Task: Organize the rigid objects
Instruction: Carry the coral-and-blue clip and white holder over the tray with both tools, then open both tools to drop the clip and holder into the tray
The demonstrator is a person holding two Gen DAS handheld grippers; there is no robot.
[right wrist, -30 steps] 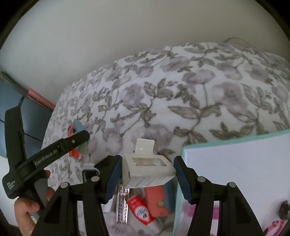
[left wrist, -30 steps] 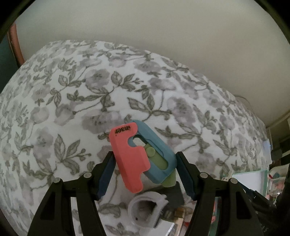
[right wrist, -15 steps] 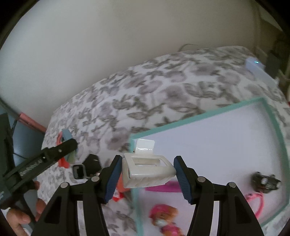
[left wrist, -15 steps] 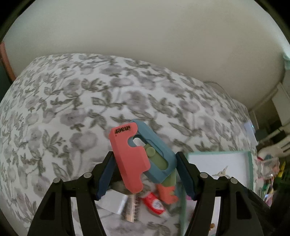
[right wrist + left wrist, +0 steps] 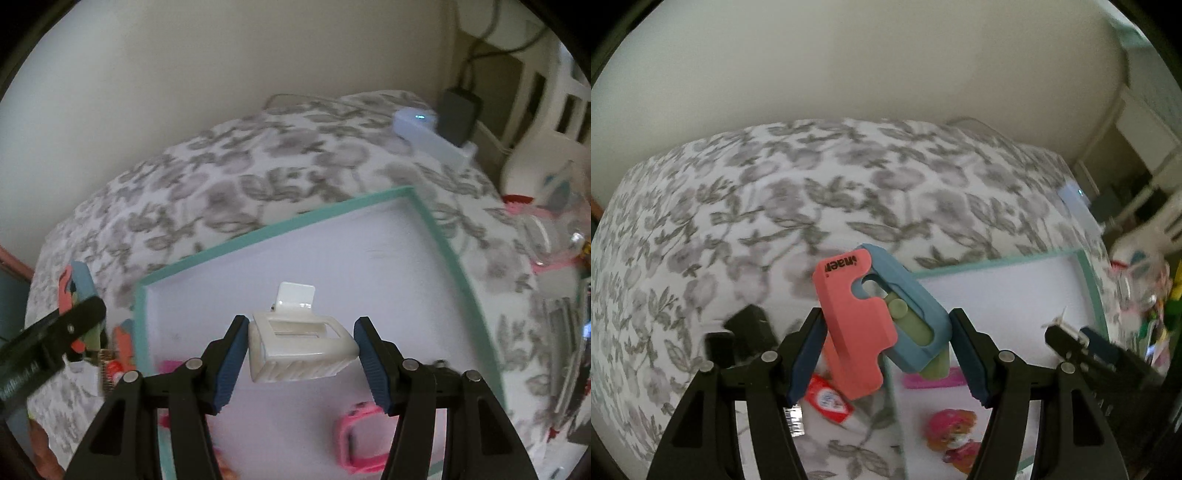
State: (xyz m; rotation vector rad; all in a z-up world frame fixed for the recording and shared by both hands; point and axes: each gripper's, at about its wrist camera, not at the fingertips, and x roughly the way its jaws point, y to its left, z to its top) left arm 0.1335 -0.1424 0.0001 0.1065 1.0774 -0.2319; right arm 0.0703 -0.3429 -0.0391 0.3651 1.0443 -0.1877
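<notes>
Both grippers have swung over from the bare floral cloth toward the white tray w/ teal rim (image 5: 448, 254) in the last sec; a sec ago the right view caught only the tray's near corner, now most of its floor is in frame, so I judge both loads are abt to be dropped in; right gripper (image 5: 301, 352) is clamped on the cream plastic claw hair clip (image 5: 295, 349), held above the tray's middle; left gripper (image 5: 888, 350) is clamped on the pink, blue & green plastic clip bundle (image 5: 871, 325), hanging over the tray's left edge w/ cloth still under part of it; left view alone shows a pink pup figurine (image 5: 955, 434) lying in the tray & a red-white packet (image 5: 827, 400) out on the cloth; right view alone shows a pink strap-like loop (image 5: 364, 439) in the tray, the far rim, & a pale blue box w/ a lit dot (image 5: 428, 134) near the wall.
</notes>
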